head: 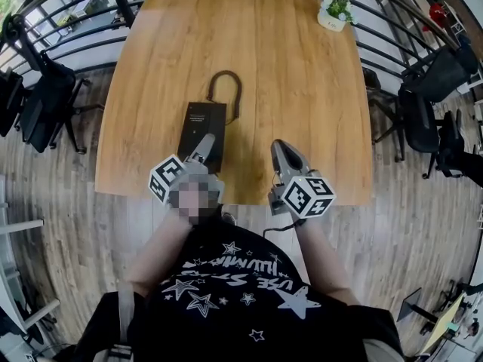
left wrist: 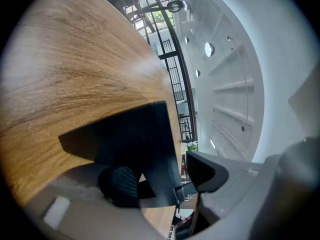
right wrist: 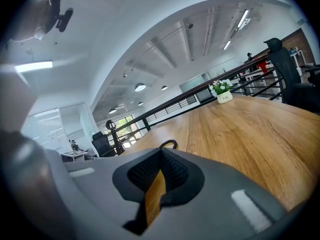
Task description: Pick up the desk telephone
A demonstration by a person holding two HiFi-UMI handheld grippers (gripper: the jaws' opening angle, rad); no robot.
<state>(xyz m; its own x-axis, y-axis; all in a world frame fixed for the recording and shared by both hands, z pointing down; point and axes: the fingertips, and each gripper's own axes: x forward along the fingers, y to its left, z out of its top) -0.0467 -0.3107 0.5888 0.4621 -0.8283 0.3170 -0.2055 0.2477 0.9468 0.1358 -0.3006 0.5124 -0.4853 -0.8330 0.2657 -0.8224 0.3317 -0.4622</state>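
The black desk telephone [head: 202, 123] lies flat on the wooden table [head: 302, 89], near its front edge, with a black cord [head: 226, 89] looping behind it. My left gripper [head: 205, 143] reaches over the phone's near end. In the left gripper view the gripper [left wrist: 160, 176] is rolled on its side. One edge of the phone [left wrist: 125, 139] sits between its open jaws, with a small gap at the right pad [left wrist: 205, 170]. My right gripper [head: 279, 148] hovers over bare wood to the phone's right, shut and holding nothing [right wrist: 156, 184].
A small potted plant [head: 333, 12] stands at the table's far right corner. Black office chairs [head: 45, 96] [head: 434, 89] flank the table, and a dark railing [head: 75, 36] runs behind it. The floor is wood plank.
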